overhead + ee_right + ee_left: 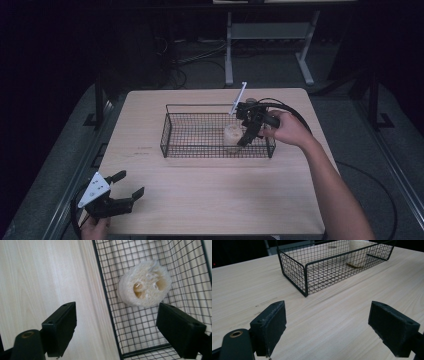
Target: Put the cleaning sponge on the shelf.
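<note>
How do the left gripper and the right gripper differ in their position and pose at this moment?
The left gripper lies low at the table's near left corner, far from the wire basket; the right gripper hangs over the basket's right end. The left points level across the table; the right points down at the loofah piece inside the basket. Both have their fingers wide apart and hold nothing.

Your high view looks down and forward over the table (pixel 210 200). Your left gripper view sits low, facing the wire basket (pixel 304 277) at twelve o'clock; your right gripper view peers steeply down, close over that same basket.
</note>
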The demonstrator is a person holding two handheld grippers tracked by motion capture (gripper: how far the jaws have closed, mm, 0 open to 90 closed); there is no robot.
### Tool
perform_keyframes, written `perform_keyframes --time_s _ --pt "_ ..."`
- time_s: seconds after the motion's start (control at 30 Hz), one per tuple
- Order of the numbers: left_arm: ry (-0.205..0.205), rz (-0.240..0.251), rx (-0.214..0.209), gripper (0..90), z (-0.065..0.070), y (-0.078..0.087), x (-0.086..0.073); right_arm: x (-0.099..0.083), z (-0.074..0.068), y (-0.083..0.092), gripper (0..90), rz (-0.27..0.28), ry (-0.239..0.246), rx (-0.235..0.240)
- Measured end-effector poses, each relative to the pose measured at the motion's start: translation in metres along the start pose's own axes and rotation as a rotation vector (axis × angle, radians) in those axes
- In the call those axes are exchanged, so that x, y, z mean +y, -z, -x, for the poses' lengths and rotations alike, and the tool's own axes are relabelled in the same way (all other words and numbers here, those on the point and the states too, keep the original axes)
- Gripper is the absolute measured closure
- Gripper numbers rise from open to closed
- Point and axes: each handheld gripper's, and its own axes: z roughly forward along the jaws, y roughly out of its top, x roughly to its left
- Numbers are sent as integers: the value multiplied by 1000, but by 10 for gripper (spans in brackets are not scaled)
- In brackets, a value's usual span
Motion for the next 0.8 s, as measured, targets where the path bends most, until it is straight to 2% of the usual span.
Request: perform_keyframes --time_s 0.27,0.4,0.53,0.8 --pt "-6 -6 0 141 1 -1 0 -10 -14 2 158 28 11 18" --pt "-7 -8 -1 141 1 -1 0 -13 -22 1 150 5 16 14" --pt "-8 -8 0 141 1 -1 0 -19 -27 0 150 14 19 18" --pt "-6 -8 3 140 1 -1 0 -30 -45 -1 150 33 44 -12"
